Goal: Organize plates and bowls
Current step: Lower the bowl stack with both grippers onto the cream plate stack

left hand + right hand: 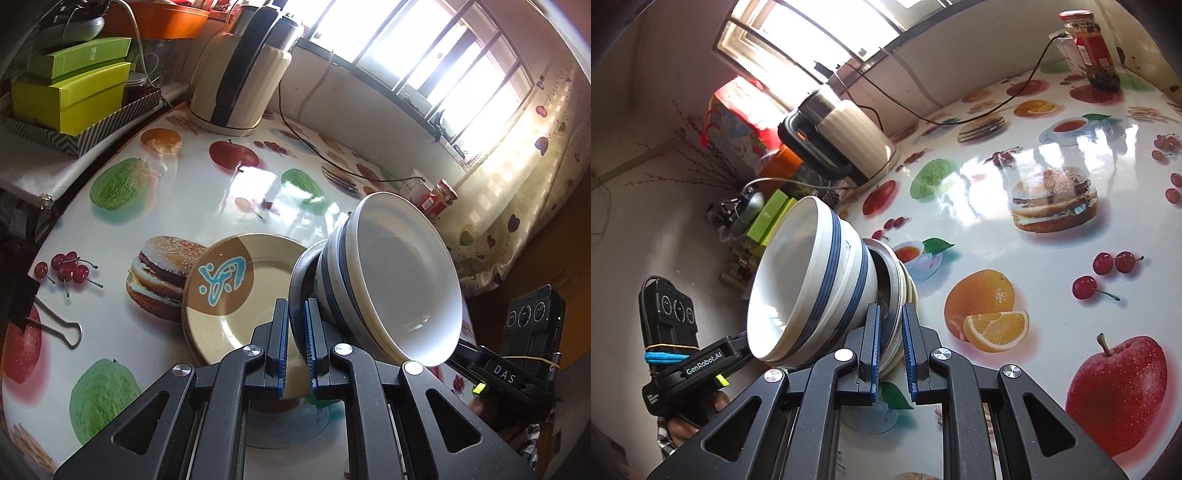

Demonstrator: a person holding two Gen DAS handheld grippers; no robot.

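A stack of dishes hangs tilted above the fruit-print table (1052, 258), held at opposite rims by both grippers. It holds nested white bowls with blue stripes (399, 280) (798, 280), a metal plate (301, 273) (886, 273) and cream plates, one with a brown and blue pattern (229, 288). My left gripper (295, 314) is shut on the plates' rim. My right gripper (891, 317) is shut on the plate rims on the far side. Each gripper's body shows in the other's view, its fingers hidden behind the bowls.
A cream electric kettle (240, 81) (842, 144) stands at the back of the table, its cable trailing across. Green boxes (70, 96) are stacked on a patterned tray at the far left. A red-lidded jar (441, 197) (1093, 48) stands near the barred window. A binder clip (55, 325) lies at the left edge.
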